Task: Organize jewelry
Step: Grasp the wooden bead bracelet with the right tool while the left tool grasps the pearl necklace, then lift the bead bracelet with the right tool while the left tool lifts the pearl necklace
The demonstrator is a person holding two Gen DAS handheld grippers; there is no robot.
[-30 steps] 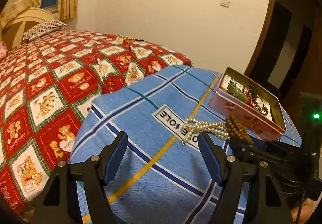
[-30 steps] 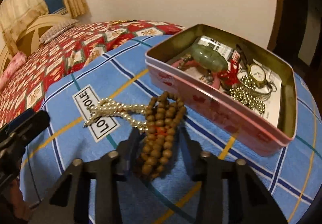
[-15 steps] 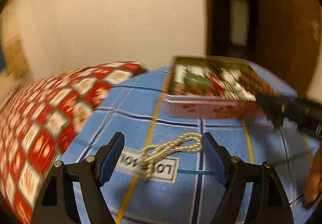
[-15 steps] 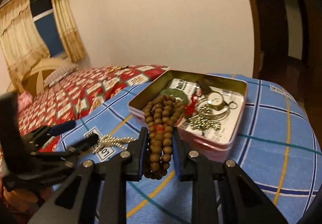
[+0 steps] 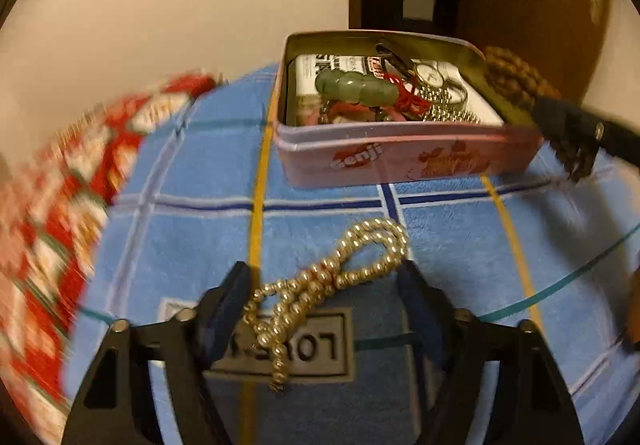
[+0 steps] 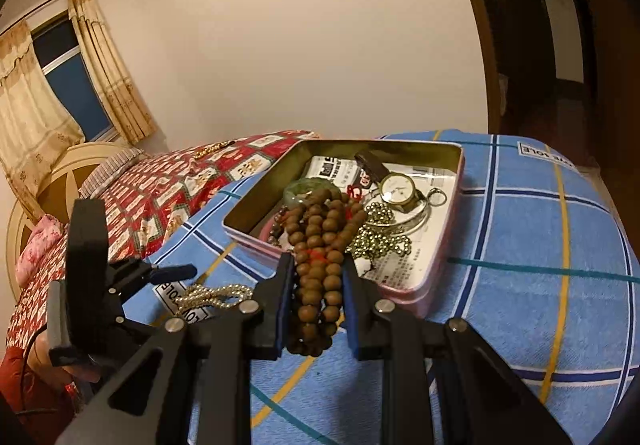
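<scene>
The wooden bead strand (image 6: 316, 269) is clamped between the two fingers of my right gripper (image 6: 314, 303), its loops bunched and hanging past the fingertips above the near rim of the pink tin (image 6: 416, 297). From the left wrist view the same brown beads (image 5: 516, 79) show at the tin's right end, with the right gripper's dark finger (image 5: 576, 125) reaching in from the side. The tin (image 5: 400, 157) sits open on the blue plaid blanket (image 5: 180, 229), and inside it lie a green jade bracelet (image 5: 352, 87), a wristwatch (image 6: 398, 187), a red cord knot (image 5: 408, 95) and a heap of small metal-ball chain (image 6: 380, 241) on printed paper. The pearl necklace (image 5: 332, 279) lies looped on the blanket in front of the tin, partly across a sewn label (image 5: 296, 345). My left gripper (image 5: 324, 305) is spread wide with a finger on either side of the pearls, not closed on them; I cannot tell whether the fingertips touch the strand. Beyond the blanket on the left is a red patterned bedspread (image 6: 168, 185), with a headboard (image 6: 44, 181) and yellow curtains (image 6: 108, 65) behind it.
</scene>
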